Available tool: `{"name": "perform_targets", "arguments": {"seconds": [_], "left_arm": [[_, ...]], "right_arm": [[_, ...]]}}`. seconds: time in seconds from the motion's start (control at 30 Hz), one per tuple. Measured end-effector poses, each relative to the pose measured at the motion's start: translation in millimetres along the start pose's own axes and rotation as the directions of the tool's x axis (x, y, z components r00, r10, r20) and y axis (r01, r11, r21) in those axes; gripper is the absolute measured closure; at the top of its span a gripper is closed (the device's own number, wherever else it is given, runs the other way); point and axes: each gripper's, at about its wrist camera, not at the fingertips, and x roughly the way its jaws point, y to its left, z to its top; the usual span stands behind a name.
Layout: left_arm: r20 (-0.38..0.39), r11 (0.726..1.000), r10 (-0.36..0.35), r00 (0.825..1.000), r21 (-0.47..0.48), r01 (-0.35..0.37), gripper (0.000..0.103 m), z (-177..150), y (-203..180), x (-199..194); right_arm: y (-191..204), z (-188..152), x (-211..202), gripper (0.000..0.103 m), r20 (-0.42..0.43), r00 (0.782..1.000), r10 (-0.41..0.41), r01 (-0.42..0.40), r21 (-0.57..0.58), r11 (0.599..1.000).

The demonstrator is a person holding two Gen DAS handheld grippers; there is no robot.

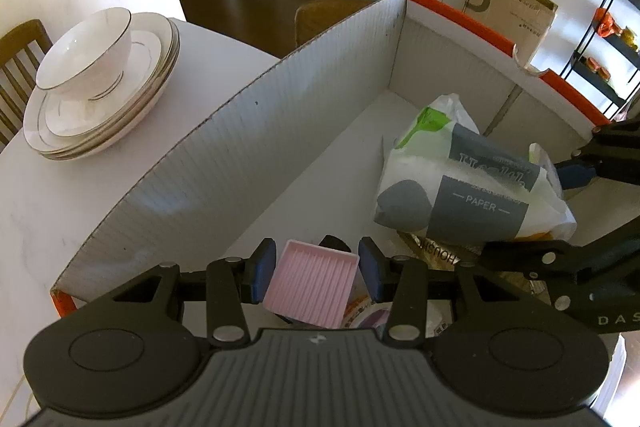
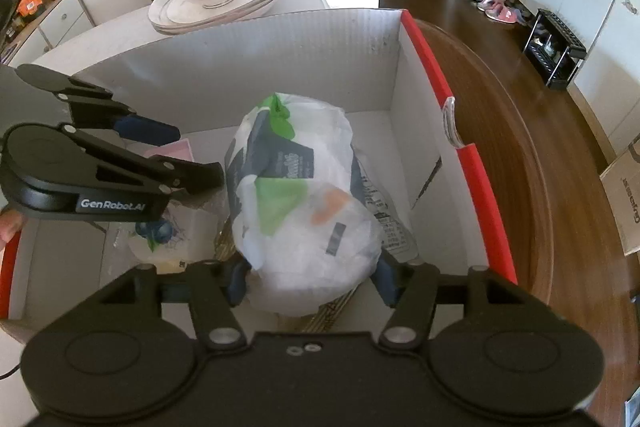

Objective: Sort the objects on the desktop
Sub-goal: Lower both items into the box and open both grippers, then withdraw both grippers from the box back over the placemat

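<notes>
Two handheld tools reach down into an open white cardboard box (image 1: 248, 163) with orange-red edges, standing on a pale table (image 1: 60, 195). The left tool (image 1: 316, 273), at the lower centre of its view, is closed on a pink ridged tray (image 1: 310, 281), its blue pads pressing the tray's sides. The right tool (image 2: 314, 277), at the lower centre of its view, is partly open around a bagged pack of paper tissues (image 2: 304, 195) lying in the box; whether its pads press the bag cannot be told. At the upper left, a bowl (image 1: 86, 55) sits on stacked plates (image 1: 132, 107).
</notes>
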Motion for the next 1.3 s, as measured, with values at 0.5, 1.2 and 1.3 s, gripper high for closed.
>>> {"name": "perform_targets", "arguments": {"seconds": [0.5,1.2,1.3], "left_arm": [[0.063,0.999,0.012,0.998,-0.031,-0.01,0.048,-13.7,-0.9,-22.6],[0.23,0.996,-0.03,0.973,-0.074,0.048,0.041,-41.4,-11.6,-100.2],[0.252,0.995,-0.045,0.967,-0.072,0.066,0.04,-49.6,-13.1,-111.8]], "right_arm": [[0.4,-6.1,-23.5,0.022,0.068,0.998,0.018,-0.016,-0.025,1.0],[11.1,-19.2,-78.7,0.014,0.191,0.98,0.053,-0.044,-0.048,0.998],[21.2,-21.8,-84.6,0.014,0.201,0.978,0.058,-0.049,-0.052,0.997]]}}
